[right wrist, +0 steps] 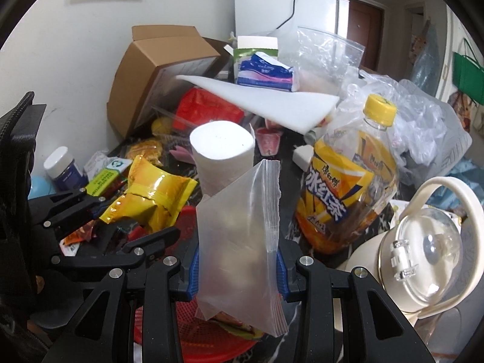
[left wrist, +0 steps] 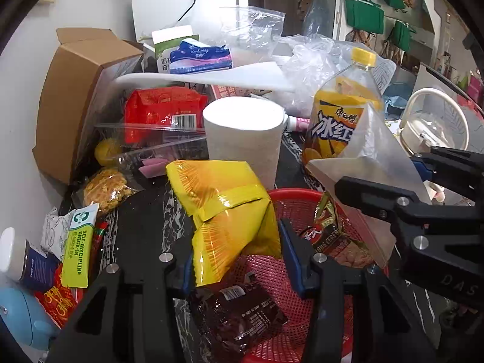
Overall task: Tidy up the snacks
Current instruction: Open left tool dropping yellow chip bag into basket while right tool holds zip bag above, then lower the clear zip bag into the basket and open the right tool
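Note:
A red mesh basket (left wrist: pixel 298 194) sits on the dark table just below both grippers. In it lie a dark brown snack packet (left wrist: pixel 239 311) and a brown-and-red snack packet (left wrist: pixel 332 239). My left gripper (left wrist: pixel 239 251) is shut on a crinkled yellow snack bag (left wrist: pixel 224 205), which is tilted above the basket's left side. From the right wrist view, the same yellow bag (right wrist: pixel 151 196) shows at the left gripper's tips (right wrist: pixel 136 217). My right gripper (right wrist: pixel 239 269) is shut on a clear zip bag (right wrist: pixel 242 227), upright over the basket (right wrist: pixel 181 329). In the left wrist view the right gripper (left wrist: pixel 381 172) holds that zip bag (left wrist: pixel 372 157) at the right.
A yellow-capped iced tea bottle (left wrist: pixel 341 121) and a white paper roll (left wrist: pixel 242 133) stand right behind the basket. A cream kettle (right wrist: pixel 423 248) is at the right. A cardboard box (left wrist: pixel 78 96), a red packet (left wrist: pixel 163 112), loose snacks and a white-capped jar (left wrist: pixel 18 257) crowd the left.

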Available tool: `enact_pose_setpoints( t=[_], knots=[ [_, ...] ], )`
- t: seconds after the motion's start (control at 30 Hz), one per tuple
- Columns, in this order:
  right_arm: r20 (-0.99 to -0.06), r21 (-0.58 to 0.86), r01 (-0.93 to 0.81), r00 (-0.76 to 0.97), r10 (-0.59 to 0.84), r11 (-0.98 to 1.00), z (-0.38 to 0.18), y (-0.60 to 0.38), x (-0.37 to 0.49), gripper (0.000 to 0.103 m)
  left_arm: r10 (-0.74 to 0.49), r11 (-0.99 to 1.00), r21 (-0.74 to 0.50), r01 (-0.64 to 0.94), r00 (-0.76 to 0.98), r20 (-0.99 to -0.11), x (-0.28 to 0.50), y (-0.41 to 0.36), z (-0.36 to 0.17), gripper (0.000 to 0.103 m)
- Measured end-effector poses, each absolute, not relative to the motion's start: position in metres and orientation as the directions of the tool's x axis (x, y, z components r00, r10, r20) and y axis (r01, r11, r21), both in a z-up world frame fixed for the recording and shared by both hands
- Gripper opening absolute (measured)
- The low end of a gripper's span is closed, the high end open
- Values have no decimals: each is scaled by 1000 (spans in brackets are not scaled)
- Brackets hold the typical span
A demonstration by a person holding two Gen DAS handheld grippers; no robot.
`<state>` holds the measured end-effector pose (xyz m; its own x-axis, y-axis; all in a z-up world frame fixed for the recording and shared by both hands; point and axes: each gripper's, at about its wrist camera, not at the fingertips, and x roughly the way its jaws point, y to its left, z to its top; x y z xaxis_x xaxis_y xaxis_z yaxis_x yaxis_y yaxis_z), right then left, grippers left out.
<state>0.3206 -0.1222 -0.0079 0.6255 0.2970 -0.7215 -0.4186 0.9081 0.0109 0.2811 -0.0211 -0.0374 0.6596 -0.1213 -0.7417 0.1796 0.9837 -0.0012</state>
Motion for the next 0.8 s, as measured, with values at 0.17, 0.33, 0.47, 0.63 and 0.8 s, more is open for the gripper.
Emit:
enact_pose_setpoints(
  t=[0.17, 0.33, 0.47, 0.63, 0.8],
  knots=[
    [-726, 5, -411, 625, 286, 912, -9, -123, 322, 38, -76, 990, 24, 141, 663, -745, 283, -19, -37, 78],
    [-727, 3, -403, 627, 279, 915, -8, -124, 323, 40, -48, 992, 44, 118, 675, -736, 280, -16, -30, 78],
    [-729, 5, -405, 625, 281, 914, -9, -122, 323, 40, -34, 991, 61, 117, 674, -738, 280, -14, -27, 78],
    [-718, 8, -416, 631, 295, 909, -8, -119, 321, 40, -8, 990, 88, 106, 679, -734, 278, -11, -24, 79],
    [-727, 15, -427, 616, 303, 904, -12, -116, 323, 41, 21, 992, 99, 76, 683, -730, 278, -2, -19, 79]
  ],
)
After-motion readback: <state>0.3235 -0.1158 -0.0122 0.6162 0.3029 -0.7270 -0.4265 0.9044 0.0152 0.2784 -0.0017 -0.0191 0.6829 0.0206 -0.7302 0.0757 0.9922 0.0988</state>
